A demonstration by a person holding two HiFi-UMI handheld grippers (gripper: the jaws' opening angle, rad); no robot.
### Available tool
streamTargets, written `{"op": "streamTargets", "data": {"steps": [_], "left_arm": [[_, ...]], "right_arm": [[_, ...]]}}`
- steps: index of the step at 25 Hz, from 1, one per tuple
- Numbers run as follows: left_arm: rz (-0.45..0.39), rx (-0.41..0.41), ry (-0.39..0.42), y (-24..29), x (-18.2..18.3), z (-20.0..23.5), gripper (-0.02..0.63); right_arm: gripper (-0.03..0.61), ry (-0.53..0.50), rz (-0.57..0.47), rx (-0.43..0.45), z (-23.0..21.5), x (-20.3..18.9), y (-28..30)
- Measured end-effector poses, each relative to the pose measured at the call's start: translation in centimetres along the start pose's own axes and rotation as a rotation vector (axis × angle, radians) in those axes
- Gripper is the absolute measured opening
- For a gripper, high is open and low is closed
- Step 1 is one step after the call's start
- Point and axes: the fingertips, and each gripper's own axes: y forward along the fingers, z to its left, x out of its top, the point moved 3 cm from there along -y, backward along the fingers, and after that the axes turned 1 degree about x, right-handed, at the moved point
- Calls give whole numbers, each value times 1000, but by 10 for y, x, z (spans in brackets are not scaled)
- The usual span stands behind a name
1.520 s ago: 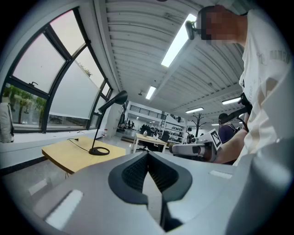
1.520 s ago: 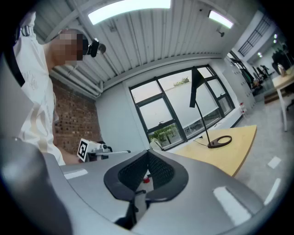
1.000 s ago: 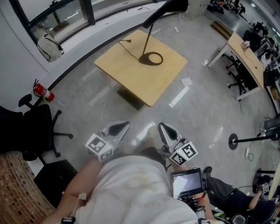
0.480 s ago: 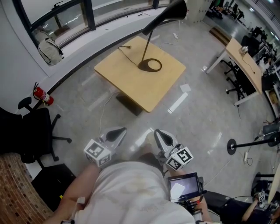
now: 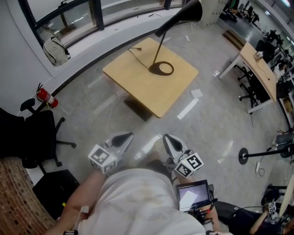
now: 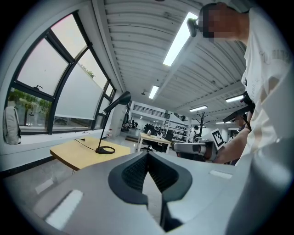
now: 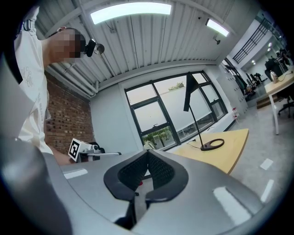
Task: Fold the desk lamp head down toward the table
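Observation:
A black desk lamp (image 5: 161,46) stands on a square wooden table (image 5: 138,87) well ahead of me, its ring base (image 5: 161,69) on the tabletop and its cone head (image 5: 186,13) raised high. In the left gripper view the lamp (image 6: 111,124) shows far off, and likewise in the right gripper view the lamp (image 7: 197,117). My left gripper (image 5: 124,136) and right gripper (image 5: 169,139) are held close to my body, both shut and empty, far from the table.
A black cord (image 5: 138,54) runs from the lamp across the table. An office chair (image 5: 36,137) and a red fire extinguisher (image 5: 46,97) stand at the left. Desks (image 5: 259,64) and chairs fill the right side. A stand base (image 5: 245,156) sits on the floor at right.
The view has shifted slightly, so table and lamp sit a little differently in frame. Both grippers stay shut near my body, in nearly the same place.

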Motion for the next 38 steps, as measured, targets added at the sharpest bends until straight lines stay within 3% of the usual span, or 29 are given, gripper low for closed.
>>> {"op": "streamTargets", "data": {"steps": [23,38], "left_arm": [[-6,67,-19,14,3,18,2],[-15,108,-9,85,33,39,2]], "right_arm": [[14,-27,16,21,-24,12,13],[13,-10,21,52,-96,48,35]]}}
